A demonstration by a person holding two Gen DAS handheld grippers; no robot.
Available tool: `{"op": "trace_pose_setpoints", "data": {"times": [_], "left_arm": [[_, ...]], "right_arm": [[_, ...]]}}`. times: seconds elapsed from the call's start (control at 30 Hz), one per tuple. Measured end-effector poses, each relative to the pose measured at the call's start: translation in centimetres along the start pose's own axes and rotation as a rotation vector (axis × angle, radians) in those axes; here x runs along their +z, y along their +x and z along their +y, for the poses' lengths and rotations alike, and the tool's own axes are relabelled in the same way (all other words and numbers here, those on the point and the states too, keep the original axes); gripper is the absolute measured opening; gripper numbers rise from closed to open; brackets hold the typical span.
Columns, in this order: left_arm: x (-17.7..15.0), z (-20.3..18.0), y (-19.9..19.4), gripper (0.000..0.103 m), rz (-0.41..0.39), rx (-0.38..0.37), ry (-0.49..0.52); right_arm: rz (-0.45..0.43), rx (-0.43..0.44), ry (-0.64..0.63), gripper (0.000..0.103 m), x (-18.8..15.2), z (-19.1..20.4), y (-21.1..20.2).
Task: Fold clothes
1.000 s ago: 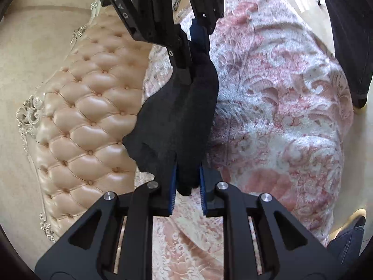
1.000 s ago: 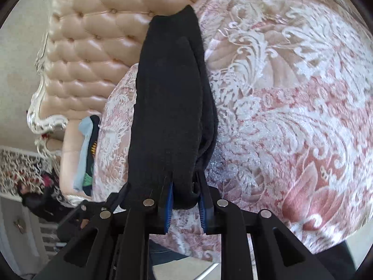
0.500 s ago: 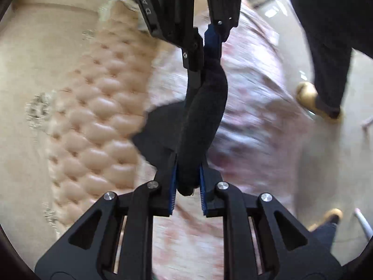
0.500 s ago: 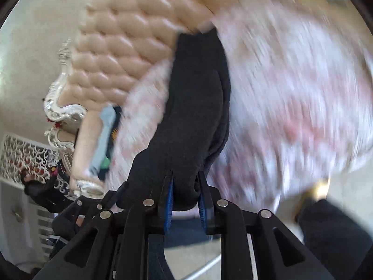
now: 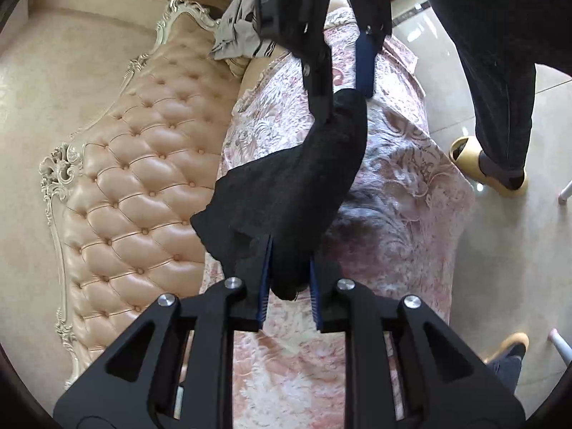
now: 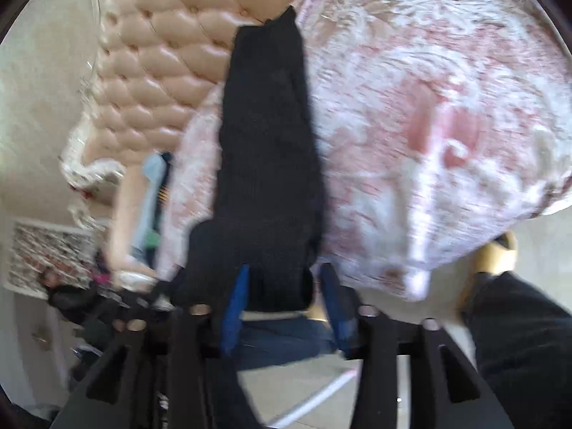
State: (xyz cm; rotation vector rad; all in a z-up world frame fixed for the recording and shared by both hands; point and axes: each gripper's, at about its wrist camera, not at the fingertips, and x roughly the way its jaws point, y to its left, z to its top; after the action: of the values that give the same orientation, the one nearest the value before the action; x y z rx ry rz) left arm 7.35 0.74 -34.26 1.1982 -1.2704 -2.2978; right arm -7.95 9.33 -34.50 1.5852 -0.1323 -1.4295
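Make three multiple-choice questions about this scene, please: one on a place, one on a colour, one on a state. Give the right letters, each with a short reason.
1. Where is the yellow slipper?
A. on a chair
B. on the floor beside the sofa
C. inside a box

2. What colour is the held garment?
A. black
B. white
C. red

3. How is the left gripper?
A. open and empty
B. shut on the garment
C. out of view

Answers:
1 B: it is worn on a foot that stands on the pale tiles beside the sofa.
2 A: the cloth is dark all over in both views.
3 B: its blue pads press one end of the cloth from both sides.
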Motion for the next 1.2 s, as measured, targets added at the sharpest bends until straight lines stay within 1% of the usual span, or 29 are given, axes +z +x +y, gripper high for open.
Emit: {"op": "trace_pose_setpoints", "data": {"times": [0.03, 0.07, 0.1, 0.13, 0.17, 0.2, 0.23, 0.27, 0.3, 0.37, 0.4, 0.43, 0.47, 0.5, 0.57, 0.67, 0.77, 0.83, 0.93, 1.03, 1.07, 1.1, 1.13, 1.17, 1.2], "left_arm": [[-0.4, -0.7, 0.0, 0.024, -0.017, 0.02, 0.015], [-0.7, -1.4, 0.0, 0.03, -0.04, 0.046, 0.04], [-1.1, -2.2, -0.1, 0.046, -0.062, 0.073, 0.066], [-1.5, -2.8, -0.1, 0.056, -0.083, 0.098, 0.09], [-1.9, -3.3, 0.0, 0.073, -0.102, 0.123, 0.113], [-2.3, -3.8, 0.1, 0.077, -0.118, 0.139, 0.139], [-2.6, -4.2, 0.4, 0.077, -0.13, 0.149, 0.166], [-2.9, -4.4, 0.6, 0.077, -0.143, 0.154, 0.191], [-3.1, -4.7, 0.7, 0.077, -0.156, 0.159, 0.215], [-3.5, -5.4, 1.0, 0.077, -0.181, 0.18, 0.3], [-3.7, -5.8, 1.2, 0.077, -0.193, 0.191, 0.347], [-3.8, -5.8, 1.4, 0.072, -0.192, 0.173, 0.359], [-3.6, -5.3, 1.6, 0.046, -0.178, 0.128, 0.338], [-3.4, -4.8, 1.8, 0.023, -0.16, 0.092, 0.315], [-2.9, -3.0, 1.1, 0.022, -0.153, 0.039, 0.253], [-2.0, 1.5, -0.6, 0.021, -0.155, -0.065, 0.098], [-1.7, 5.8, -1.1, 0.021, -0.153, -0.108, -0.014], [-1.7, 7.2, -1.2, 0.021, -0.152, -0.101, -0.027], [-2.1, 7.4, -1.2, 0.021, -0.15, -0.092, -0.002], [-2.3, 7.0, -1.2, 0.021, -0.147, -0.101, 0.02], [-2.3, 7.0, -1.3, 0.021, -0.145, -0.108, 0.021], [-2.3, 7.0, -1.4, 0.021, -0.141, -0.119, 0.016], [-2.2, 7.3, -1.5, 0.021, -0.141, -0.131, 0.006], [-2.2, 7.9, -1.7, 0.021, -0.142, -0.147, -0.012], [-2.1, 8.6, -1.9, 0.021, -0.141, -0.165, -0.032]], "right_arm": [[-0.004, -0.04, -0.025, 0.063, -0.3, 0.0, -0.4], [-0.018, -0.087, -0.064, 0.065, -0.7, 0.2, -1.0], [-0.06, -0.153, -0.142, 0.068, -1.2, 1.1, -1.9], [-0.102, -0.219, -0.22, 0.071, -1.7, 2.0, -2.9], [-0.144, -0.286, -0.298, 0.082, -2.2, 2.9, -3.8], [-0.19, -0.36, -0.391, 0.083, -2.8, 4.0, -4.7], [-0.239, -0.451, -0.516, 0.083, -3.8, 5.3, -5.1], [-0.266, -0.517, -0.618, 0.083, -4.7, 6.4, -5.2], [-0.291, -0.572, -0.71, 0.083, -5.5, 7.3, -5.3], [-0.322, -0.618, -0.833, 0.083, -6.7, 8.5, -5.4], [-0.331, -0.654, -0.91, 0.083, -7.4, 9.2, -5.0], [-0.337, -0.69, -0.986, 0.083, -8.1, 9.8, -4.5], [-0.336, -0.718, -1.061, 0.083, -8.7, 10.3, -4.0], [-0.328, -0.724, -1.123, 0.083, -9.2, 10.6, -3.4], [-0.319, -0.733, -1.216, 0.083, -10.0, 10.9, -2.4], [-0.308, -0.759, -1.379, 0.083, -11.3, 11.3, -0.8], [-0.287, -0.794, -1.542, 0.083, -12.1, 11.4, 1.4], [-0.276, -0.834, -1.655, 0.083, -12.1, 10.8, 3.0], [-0.26, -0.888, -1.819, 0.083, -12.1, 10.0, 5.4], [-0.262, -0.883, -1.921, 0.082, -11.8, 10.0, 6.3], [-0.26, -0.875, -1.952, 0.077, -11.7, 10.0, 6.6], [-0.243, -0.844, -1.968, 0.059, -11.7, 10.3, 6.5], [-0.207, -0.802, -1.956, 0.042, -11.4, 10.7, 6.2], [-0.174, -0.767, -1.924, 0.015, -10.9, 11.2, 5.8], [-0.142, -0.733, -1.891, 0.016, -10.5, 11.7, 5.3]]}}
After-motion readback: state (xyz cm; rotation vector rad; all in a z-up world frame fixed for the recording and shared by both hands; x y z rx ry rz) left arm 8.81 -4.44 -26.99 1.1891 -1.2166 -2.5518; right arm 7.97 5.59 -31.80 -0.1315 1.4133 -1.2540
